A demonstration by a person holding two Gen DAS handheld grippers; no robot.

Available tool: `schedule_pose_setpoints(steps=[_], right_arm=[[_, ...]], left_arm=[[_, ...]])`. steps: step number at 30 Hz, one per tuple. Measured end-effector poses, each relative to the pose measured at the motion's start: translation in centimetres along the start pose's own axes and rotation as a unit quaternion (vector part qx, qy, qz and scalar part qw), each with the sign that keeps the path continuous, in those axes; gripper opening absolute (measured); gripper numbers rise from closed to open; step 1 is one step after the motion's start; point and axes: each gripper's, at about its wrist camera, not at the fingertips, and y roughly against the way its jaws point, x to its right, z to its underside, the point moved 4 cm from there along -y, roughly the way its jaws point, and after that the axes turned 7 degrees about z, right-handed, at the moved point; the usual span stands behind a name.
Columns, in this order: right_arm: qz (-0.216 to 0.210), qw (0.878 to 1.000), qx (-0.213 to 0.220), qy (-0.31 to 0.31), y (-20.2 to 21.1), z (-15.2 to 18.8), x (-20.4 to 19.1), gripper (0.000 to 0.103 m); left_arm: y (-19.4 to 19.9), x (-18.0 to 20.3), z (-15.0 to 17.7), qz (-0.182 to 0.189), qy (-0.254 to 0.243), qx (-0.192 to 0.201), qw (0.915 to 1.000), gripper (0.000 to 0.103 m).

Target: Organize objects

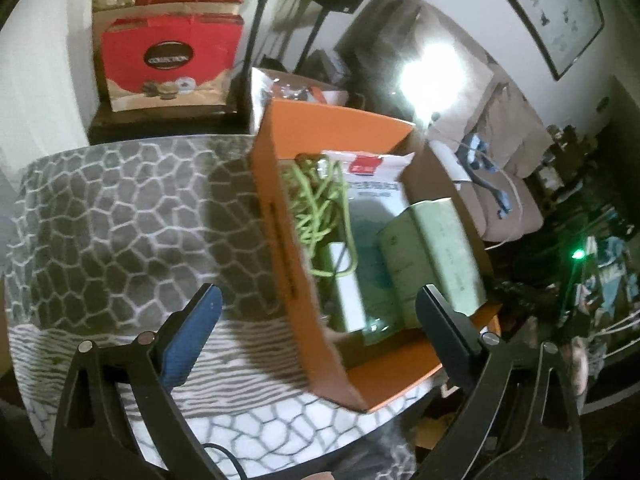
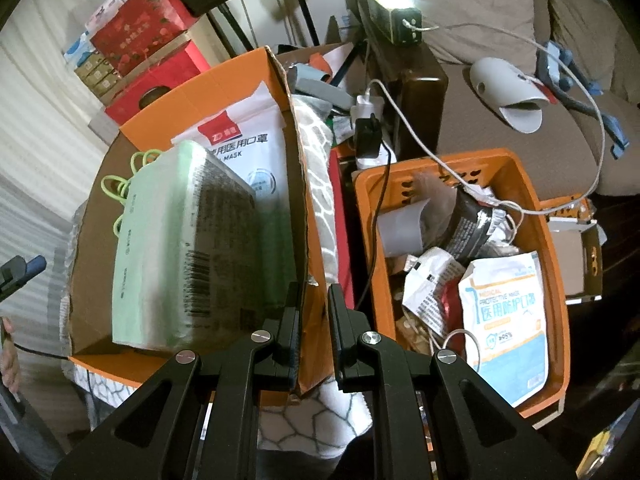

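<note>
An orange cardboard box (image 1: 280,216) stands on a table with a grey honeycomb-pattern cloth (image 1: 120,220). Inside lie a pale green packet (image 1: 436,256), a white mask bag (image 1: 376,188), a white box and green cord loops (image 1: 316,204). My left gripper (image 1: 320,312) is open and empty, its fingers either side of the box's near corner. My right gripper (image 2: 314,308) is shut on the box's right wall (image 2: 300,200). The green packet (image 2: 180,248) and mask bag (image 2: 236,140) show in the right wrist view too.
An orange plastic basket (image 2: 560,280) full of mask packets and wrappers stands to the right of the box. Cables, chargers and a lit lamp (image 2: 392,0) sit behind it. Red gift boxes (image 1: 168,60) stand on a dark stand behind the table. A sofa (image 1: 504,160) is right.
</note>
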Motion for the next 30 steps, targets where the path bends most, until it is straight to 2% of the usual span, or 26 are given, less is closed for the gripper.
schedule_pose_setpoints(steps=[8,16,22,24,30], right_arm=[[0.036,0.998,0.046,0.011,2.9,0.2,-0.6,0.015],[0.036,0.994,0.100,0.034,6.4,1.2,-3.6,0.015],[0.025,0.989,0.130,0.059,7.7,2.6,-7.4,0.037],[0.023,0.988,0.140,0.064,8.1,3.1,-8.5,0.051],[0.025,0.981,0.174,0.082,8.8,4.9,-11.7,0.077]], left_arm=[[2.4,-1.8,1.5,-0.047,-0.011,0.031,0.9983,0.099],[4.9,-3.6,3.5,-0.082,-0.001,0.062,0.9947,0.103],[6.3,-4.2,5.1,-0.114,-0.009,0.087,0.9896,0.103],[6.8,-4.5,5.7,-0.117,-0.006,0.092,0.9889,0.103],[7.8,-5.0,7.4,-0.136,-0.004,0.110,0.9845,0.103]])
